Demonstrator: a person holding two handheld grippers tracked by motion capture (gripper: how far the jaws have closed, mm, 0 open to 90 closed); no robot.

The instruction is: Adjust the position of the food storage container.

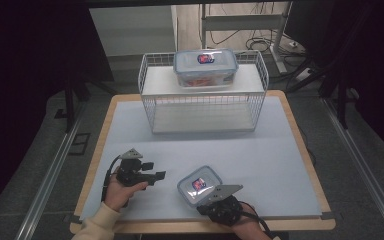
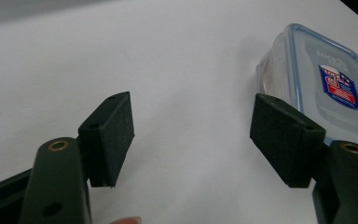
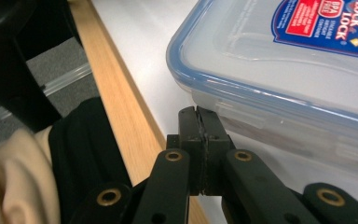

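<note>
1. The small clear container (image 1: 199, 185) with a blue-rimmed lid lies flat on the pale mat (image 1: 260, 155), at about 6 o'clock from the mat's middle and near its front edge.
2. The right gripper (image 3: 199, 111) sits at 5 o'clock of that container. Its jaws are pressed fully together with nothing between them, and the tips are right at the container's side wall, just below the lid rim; whether they touch it is hard to tell.
3. In the right gripper view, a narrow strip of mat and the wooden table edge (image 3: 121, 112) run just beside the container's corner, so there is little room on that side.
4. The left gripper (image 1: 156, 174) rests at 9 o'clock of the container, apart from it, jaws spread wide and empty, pointing toward it across bare mat.
5. At 12 o'clock, well apart, stands a white wire rack (image 1: 152, 102) at the mat's far side; a larger lidded container (image 1: 205, 67) sits on its top shelf.
6. Between rack and small container the mat lies open; its 3 o'clock half is bare too.
</note>
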